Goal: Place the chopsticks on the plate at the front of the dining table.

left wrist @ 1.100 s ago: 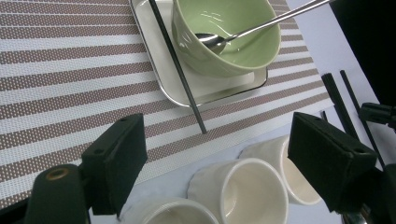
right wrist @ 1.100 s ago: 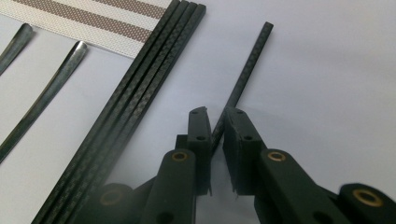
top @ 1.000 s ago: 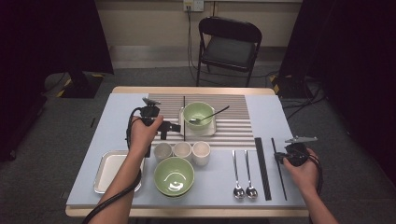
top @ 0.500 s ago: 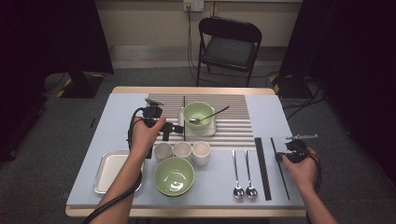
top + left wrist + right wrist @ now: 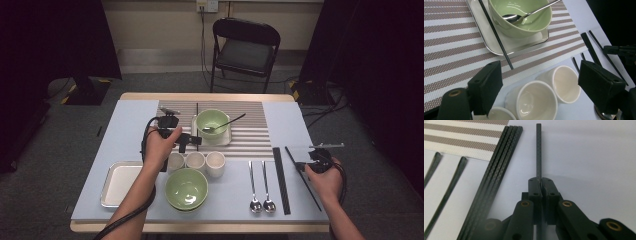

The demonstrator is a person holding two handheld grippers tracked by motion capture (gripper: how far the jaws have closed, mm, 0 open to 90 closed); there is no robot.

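1. Right gripper [image 5: 541, 185] had just been closing and was clamped on a single black chopstick [image 5: 538, 150] near the table's right edge, just beside the bundled chopsticks [image 5: 496, 172].
2. Left gripper [image 5: 549, 82] stood released over the white cups [image 5: 531, 102].
3. Judging by this, one chopstick already lay on the tray by the green bowl [image 5: 212, 121]; its mate was gripped but not yet carried over.
4. Two spoons [image 5: 261, 182] lay between, a possible obstacle.

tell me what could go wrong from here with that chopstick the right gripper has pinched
The right gripper is shut on a thin black chopstick, gripped well off its middle, so it may pivot or slip when lifted. The bundled chopsticks lie close beside it and could be knocked. The open left gripper hovers over the white cups and might tip one.
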